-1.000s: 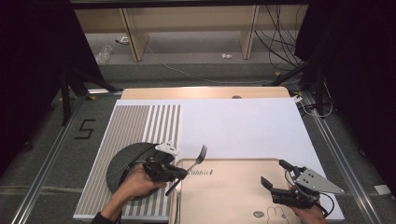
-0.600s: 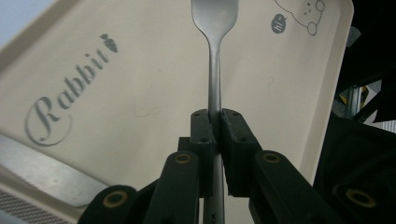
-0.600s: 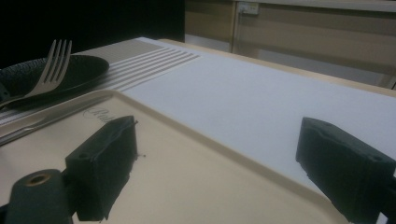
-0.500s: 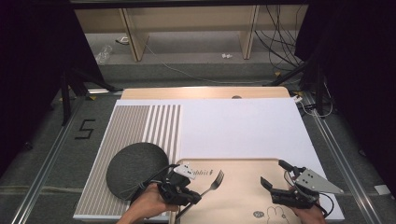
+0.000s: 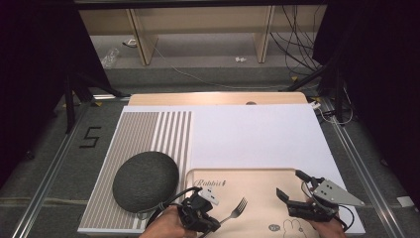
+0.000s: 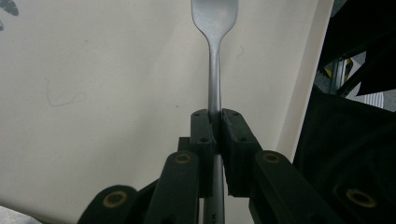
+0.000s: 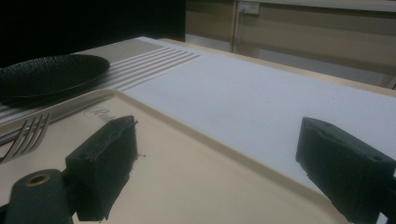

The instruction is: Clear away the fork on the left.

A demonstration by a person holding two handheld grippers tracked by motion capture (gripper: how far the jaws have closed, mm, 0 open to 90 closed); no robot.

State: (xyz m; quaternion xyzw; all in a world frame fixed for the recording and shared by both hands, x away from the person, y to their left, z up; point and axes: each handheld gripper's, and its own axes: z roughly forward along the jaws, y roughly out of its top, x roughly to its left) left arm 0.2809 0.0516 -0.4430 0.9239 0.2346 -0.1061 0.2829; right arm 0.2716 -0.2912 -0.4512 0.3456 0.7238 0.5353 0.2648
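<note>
A metal fork (image 5: 235,210) is held over the left part of a beige tray (image 5: 257,182) at the table's front edge. My left gripper (image 5: 210,222) is shut on the fork's handle; in the left gripper view the two jaws pinch the handle (image 6: 215,121) and the fork head (image 6: 214,16) points away over the tray (image 6: 93,70). My right gripper (image 5: 292,186) rests at the tray's right end, open, with nothing between its jaws. In the right gripper view the fork tines (image 7: 25,133) lie at the left over the tray (image 7: 187,177).
A dark round plate (image 5: 145,180) sits on the striped mat (image 5: 148,131), left of the tray, also seen as the plate (image 7: 46,74) in the right gripper view. A white board (image 5: 252,134) covers the table behind the tray. Wooden shelf legs and cables stand beyond the table.
My left gripper has carried the fork from beside the plate rightward and toward the front edge, over the tray. The right gripper has stayed put, open.
</note>
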